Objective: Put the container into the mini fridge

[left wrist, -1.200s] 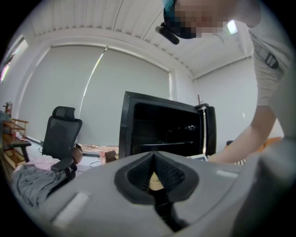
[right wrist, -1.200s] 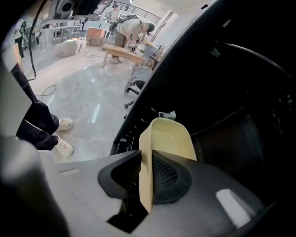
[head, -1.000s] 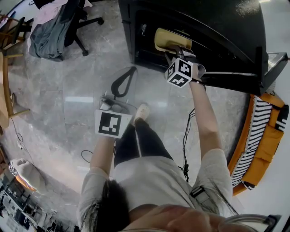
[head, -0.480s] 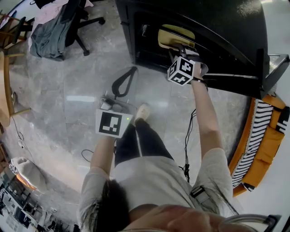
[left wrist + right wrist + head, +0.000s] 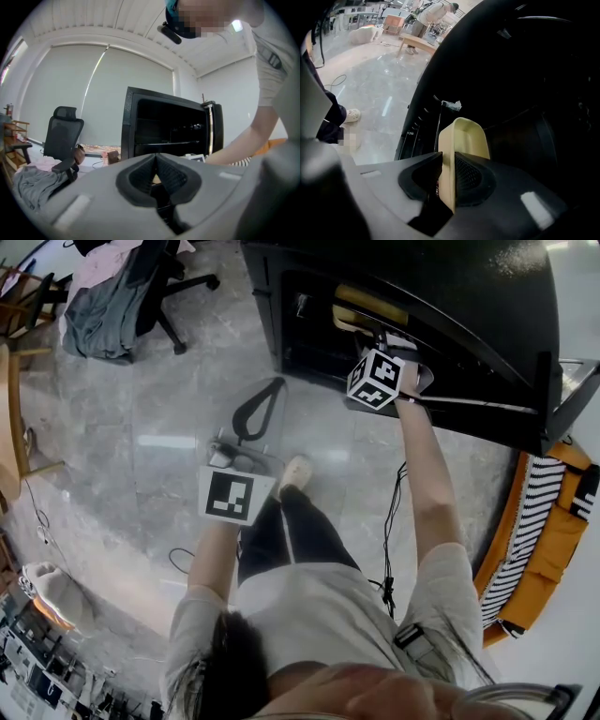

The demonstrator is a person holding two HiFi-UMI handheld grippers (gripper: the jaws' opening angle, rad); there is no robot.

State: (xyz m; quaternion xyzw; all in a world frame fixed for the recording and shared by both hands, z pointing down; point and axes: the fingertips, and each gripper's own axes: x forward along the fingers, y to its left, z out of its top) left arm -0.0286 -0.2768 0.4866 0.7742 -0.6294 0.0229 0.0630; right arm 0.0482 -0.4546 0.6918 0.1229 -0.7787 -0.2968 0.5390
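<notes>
- The person's left arm [image 5: 211,563] is seen bent and held low in front of the body, above the grey floor [image 5: 141,484].
- The left gripper [image 5: 269,388] is pointed forward towards the fridge [image 5: 469,306]. Its cube [image 5: 233,495] bears a black-and-white square marker, a pattern and not lettering.
- In the left gripper view the left gripper's [image 5: 155,158] jaws are seen met at the tips, with nothing gripped. The fridge [image 5: 164,124] is seen well ahead of them, door swung open.
- A light shoe [image 5: 292,472] is planted just right of the left gripper, and a black cable [image 5: 389,521] is trailed over the floor beside it.
- The right arm [image 5: 427,493] is stretched almost straight, forward into the fridge's open front.
- The right gripper [image 5: 373,332] is carried at the opening; two marker patterns are shown on its cube [image 5: 377,379].
- The right gripper's [image 5: 447,161] jaws are clamped on one side wall of the container [image 5: 464,136]; the pale yellow container is held on edge, its hollow turned right of the jaws.
- The container [image 5: 370,307] is held inside the fridge [image 5: 525,70], partly under its top. Whether it rests on a shelf cannot be told.
- The door [image 5: 562,390] is stood open at the right.
- A chair [image 5: 164,282] draped with grey clothes [image 5: 98,315] is set far left.
</notes>
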